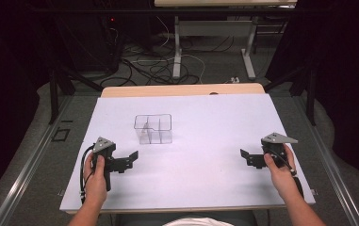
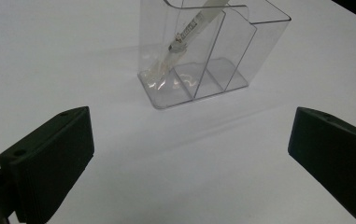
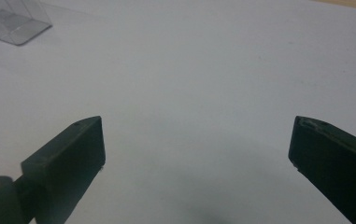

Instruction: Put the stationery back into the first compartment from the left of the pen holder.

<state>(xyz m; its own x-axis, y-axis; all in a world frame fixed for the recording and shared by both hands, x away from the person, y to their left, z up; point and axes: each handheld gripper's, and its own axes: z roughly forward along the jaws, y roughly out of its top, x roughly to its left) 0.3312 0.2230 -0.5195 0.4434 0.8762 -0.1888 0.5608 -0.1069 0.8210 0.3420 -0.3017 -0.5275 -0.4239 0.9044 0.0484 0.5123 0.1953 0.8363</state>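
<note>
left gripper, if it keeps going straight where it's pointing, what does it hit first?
Probably the clear divided organizer. The left gripper is open and aimed at it across bare white table, with nothing between. A pale pen-like item leans inside one compartment. Whether the gripper's height would clear the table is hard to tell.

Clear organizer (image 3: 12,23) cropped at frame corner

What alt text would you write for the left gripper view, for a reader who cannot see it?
A clear plastic organizer with divided compartments stands on a white table, with a thin pale stick-like item leaning inside it. The left gripper is open in front of it, holding nothing.
</note>
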